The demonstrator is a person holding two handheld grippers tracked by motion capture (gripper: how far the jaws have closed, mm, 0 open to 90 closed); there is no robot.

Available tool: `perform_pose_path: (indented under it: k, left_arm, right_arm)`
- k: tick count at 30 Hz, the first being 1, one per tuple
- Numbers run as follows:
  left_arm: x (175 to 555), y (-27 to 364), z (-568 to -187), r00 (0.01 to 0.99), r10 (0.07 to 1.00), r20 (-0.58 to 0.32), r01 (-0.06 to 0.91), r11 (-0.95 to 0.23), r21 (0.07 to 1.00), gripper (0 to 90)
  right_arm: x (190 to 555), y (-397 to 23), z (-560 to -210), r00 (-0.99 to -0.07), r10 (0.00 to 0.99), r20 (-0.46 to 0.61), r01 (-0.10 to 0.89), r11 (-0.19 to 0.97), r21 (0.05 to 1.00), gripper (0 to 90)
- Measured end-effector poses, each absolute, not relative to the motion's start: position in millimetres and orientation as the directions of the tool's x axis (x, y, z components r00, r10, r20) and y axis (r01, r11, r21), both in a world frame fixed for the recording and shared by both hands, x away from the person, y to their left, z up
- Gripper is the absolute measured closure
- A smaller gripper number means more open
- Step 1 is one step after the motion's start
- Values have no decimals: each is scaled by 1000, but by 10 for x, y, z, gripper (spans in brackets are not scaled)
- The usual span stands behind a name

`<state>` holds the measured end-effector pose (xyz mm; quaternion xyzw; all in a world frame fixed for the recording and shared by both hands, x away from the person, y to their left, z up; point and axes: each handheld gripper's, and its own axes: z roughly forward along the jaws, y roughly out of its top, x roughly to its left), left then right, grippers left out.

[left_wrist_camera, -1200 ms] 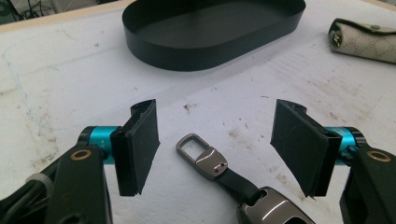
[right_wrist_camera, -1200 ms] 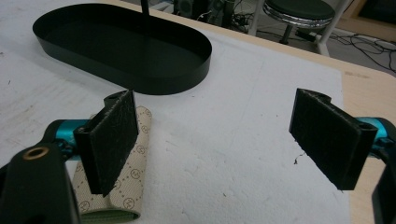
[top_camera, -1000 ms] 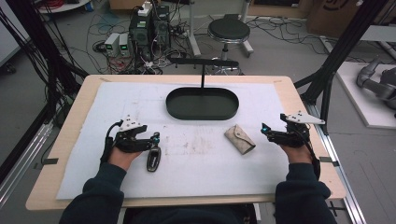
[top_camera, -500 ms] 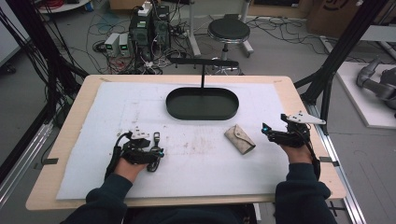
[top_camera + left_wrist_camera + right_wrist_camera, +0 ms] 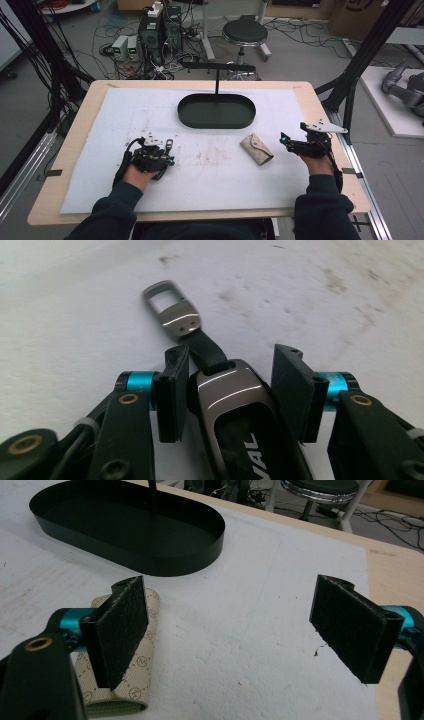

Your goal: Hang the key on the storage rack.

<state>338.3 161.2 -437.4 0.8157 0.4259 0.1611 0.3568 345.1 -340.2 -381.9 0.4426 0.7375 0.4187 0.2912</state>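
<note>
Now the left gripper, having just closed, clamps the car key fob on the white mat, farther from the near edge than earlier; the right gripper gapes beside the beige pouch.

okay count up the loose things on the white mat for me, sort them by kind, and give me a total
Car key fob with its metal clip, between the jaws of the left gripper: 1
Beige patterned pouch, lying flat: 1
Black oval tray with an upright T-bar stand: 1
Total: 3
</note>
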Motion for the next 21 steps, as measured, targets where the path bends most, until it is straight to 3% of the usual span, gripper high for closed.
perform_pose_path:
  k: [7,9,11,16,21]
  left_arm:
    - [3444,1689,-4399,536,844,17,551,-364,751,512]
    - [3426,1703,-4386,520,854,27,549,-358,755,472]
    - [3406,1733,-4374,504,863,22,557,-344,756,398]
    - [3311,1781,-4409,504,863,-31,604,-327,727,381]
    - [3321,1758,-4416,505,863,-21,614,-342,712,389]
  right_arm:
    - [3455,-3379,-3828,-443,894,-62,413,265,871,161]
    - [3454,-3382,-3828,-443,894,-61,413,264,871,161]
    - [3454,-3393,-3828,-446,893,-65,411,269,871,161]
    - [3455,-3395,-3831,-446,893,-60,415,266,870,162]
    - [3463,-3387,-3837,-449,891,-62,417,270,868,162]
